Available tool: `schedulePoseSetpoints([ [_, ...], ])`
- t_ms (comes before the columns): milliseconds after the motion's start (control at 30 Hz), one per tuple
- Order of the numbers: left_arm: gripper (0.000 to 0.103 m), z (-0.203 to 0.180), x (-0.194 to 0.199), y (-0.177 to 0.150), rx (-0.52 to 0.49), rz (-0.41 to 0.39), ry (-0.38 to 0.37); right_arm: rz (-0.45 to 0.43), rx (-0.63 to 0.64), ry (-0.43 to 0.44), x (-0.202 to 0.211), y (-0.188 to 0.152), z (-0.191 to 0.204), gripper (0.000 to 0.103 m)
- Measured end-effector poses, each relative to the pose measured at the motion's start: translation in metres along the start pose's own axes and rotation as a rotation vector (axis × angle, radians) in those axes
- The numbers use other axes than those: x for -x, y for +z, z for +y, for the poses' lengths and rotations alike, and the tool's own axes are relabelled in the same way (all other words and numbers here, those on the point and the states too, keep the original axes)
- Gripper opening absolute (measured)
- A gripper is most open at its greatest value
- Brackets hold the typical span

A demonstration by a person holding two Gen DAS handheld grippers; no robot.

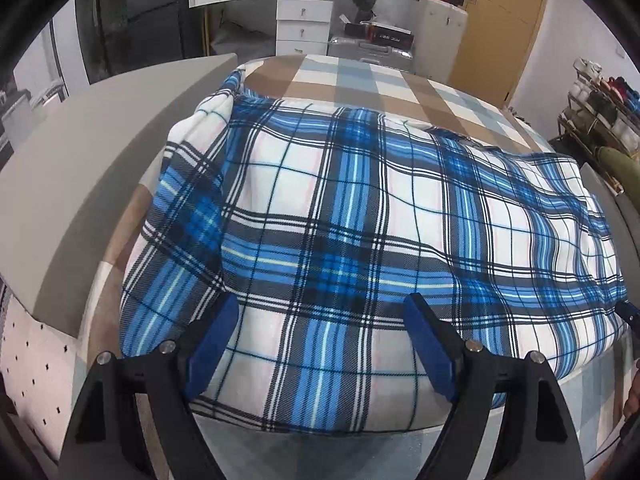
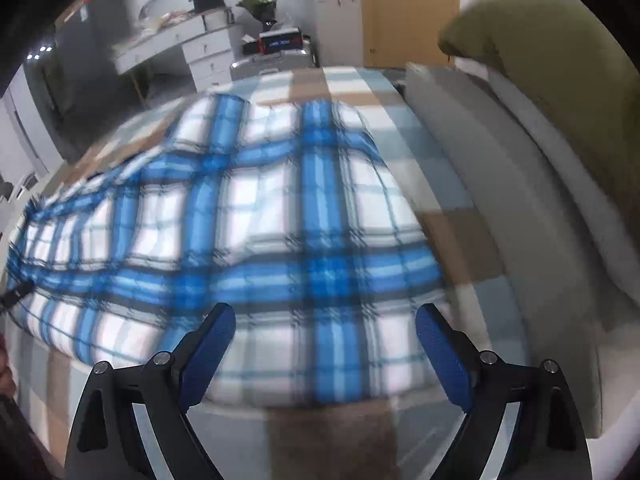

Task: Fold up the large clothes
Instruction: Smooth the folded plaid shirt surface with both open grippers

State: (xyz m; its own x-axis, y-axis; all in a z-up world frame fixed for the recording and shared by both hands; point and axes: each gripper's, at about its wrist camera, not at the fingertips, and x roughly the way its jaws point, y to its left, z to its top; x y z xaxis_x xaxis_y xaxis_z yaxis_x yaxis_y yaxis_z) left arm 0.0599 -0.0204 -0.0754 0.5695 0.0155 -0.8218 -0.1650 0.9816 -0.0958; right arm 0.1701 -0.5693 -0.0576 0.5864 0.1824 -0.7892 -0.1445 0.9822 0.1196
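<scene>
Across the middle of both frames the plaid garment (image 1: 360,216) lies spread on the checked bed (image 1: 360,76), both the left gripper (image 1: 322,340) and right gripper (image 2: 324,352) hovering with jaws apart, empty, seemingly poised to take its near edge.

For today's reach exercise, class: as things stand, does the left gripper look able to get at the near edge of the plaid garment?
Probably yes. The left gripper hangs over the plaid garment with jaws open, and nothing lies between them and its near edge.
</scene>
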Motion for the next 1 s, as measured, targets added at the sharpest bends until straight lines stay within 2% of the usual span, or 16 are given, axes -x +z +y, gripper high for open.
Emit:
schedulePoseSetpoints([
  [133,0.081,-0.008,0.003,0.001,-0.034,-0.013,0.007,-0.07,0.088,0.069,0.004,0.027,0.048,0.093],
  [233,0.081,-0.005,0.013,0.005,-0.017,-0.041,-0.045,-0.063,0.104,0.138,-0.012,0.05,0.082,0.093],
  [400,0.081,0.001,0.023,0.013,-0.009,-0.079,-0.056,-0.006,0.169,0.21,-0.051,0.074,0.138,0.093],
  [433,0.081,0.002,0.022,0.015,-0.008,-0.079,-0.055,0.016,0.194,0.205,-0.061,0.073,0.149,0.093],
  [500,0.081,-0.001,0.019,0.018,-0.011,-0.073,-0.053,0.088,0.249,0.141,-0.086,0.067,0.164,0.097],
  [600,0.081,-0.008,0.016,0.023,-0.024,-0.066,-0.048,0.108,0.267,0.129,-0.091,0.065,0.167,0.102],
  [700,0.081,-0.018,0.012,0.03,-0.04,-0.062,-0.057,0.134,0.259,0.125,-0.084,0.069,0.164,0.097],
  [800,0.081,-0.029,0.01,0.037,-0.069,-0.063,-0.069,0.105,0.255,0.128,-0.078,0.072,0.158,0.097],
  [900,0.081,-0.043,-0.001,0.048,-0.098,-0.049,-0.072,0.121,0.278,0.128,-0.092,0.063,0.152,0.101],
  [1000,0.081,-0.061,-0.01,0.054,-0.139,-0.026,-0.083,0.127,0.285,0.121,-0.086,0.066,0.154,0.098],
])
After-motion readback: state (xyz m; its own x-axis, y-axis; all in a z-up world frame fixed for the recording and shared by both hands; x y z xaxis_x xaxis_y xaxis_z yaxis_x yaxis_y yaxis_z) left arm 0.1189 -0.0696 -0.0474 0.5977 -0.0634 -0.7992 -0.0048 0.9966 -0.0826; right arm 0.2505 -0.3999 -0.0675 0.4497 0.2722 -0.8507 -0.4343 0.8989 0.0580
